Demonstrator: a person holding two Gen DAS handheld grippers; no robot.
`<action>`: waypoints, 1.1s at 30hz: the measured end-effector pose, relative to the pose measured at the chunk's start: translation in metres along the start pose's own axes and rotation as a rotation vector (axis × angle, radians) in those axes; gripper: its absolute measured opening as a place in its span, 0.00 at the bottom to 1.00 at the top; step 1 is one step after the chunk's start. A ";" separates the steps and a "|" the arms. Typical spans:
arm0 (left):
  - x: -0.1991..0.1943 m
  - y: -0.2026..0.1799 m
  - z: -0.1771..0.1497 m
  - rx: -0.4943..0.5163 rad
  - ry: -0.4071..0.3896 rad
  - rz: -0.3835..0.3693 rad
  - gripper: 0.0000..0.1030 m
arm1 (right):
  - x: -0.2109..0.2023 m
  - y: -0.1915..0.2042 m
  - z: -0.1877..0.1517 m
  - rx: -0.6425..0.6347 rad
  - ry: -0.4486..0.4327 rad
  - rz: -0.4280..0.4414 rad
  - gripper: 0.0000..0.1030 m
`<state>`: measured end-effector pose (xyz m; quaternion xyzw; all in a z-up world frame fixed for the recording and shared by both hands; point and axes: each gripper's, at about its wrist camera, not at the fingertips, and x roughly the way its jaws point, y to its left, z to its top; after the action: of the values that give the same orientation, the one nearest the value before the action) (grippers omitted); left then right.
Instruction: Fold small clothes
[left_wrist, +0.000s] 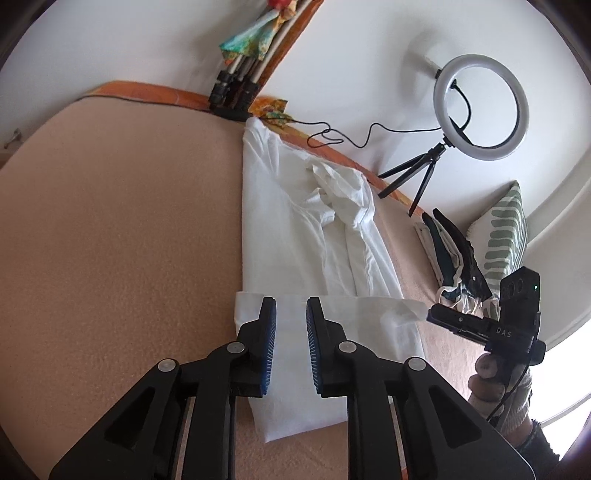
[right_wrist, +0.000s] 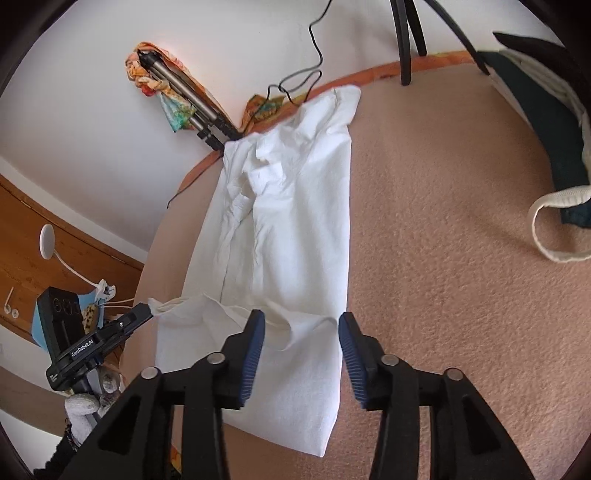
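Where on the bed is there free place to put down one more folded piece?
Free: the wide bare blanket on the side of the white garment away from the pillow, and a narrower strip between the garment and the dark clothes pile. Crowded: near the pillow and ring light.

We can read two markings, both on the handheld grippers. In the left wrist view, the right gripper (left_wrist: 436, 314) carries the pale letters "DAS" on the black body behind its fingers. In the right wrist view, the left gripper (right_wrist: 144, 314) bears "GenRobot.AI" in white along its black side. Below that, on the same body, we see a few lines of smaller white print, too small to read.
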<state>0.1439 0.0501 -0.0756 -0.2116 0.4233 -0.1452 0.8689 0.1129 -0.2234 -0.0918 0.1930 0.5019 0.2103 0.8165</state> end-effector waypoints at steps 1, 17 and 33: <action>-0.003 -0.003 -0.002 0.030 -0.006 0.004 0.15 | -0.005 0.005 0.000 -0.032 -0.015 -0.012 0.44; 0.031 -0.005 -0.016 0.097 0.104 0.046 0.15 | 0.040 0.027 -0.012 -0.243 0.060 -0.187 0.23; 0.012 0.006 0.050 0.051 -0.027 0.060 0.16 | -0.011 0.030 0.021 -0.301 -0.082 -0.275 0.35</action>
<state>0.1918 0.0621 -0.0587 -0.1786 0.4139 -0.1270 0.8836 0.1228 -0.2069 -0.0589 0.0070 0.4527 0.1614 0.8769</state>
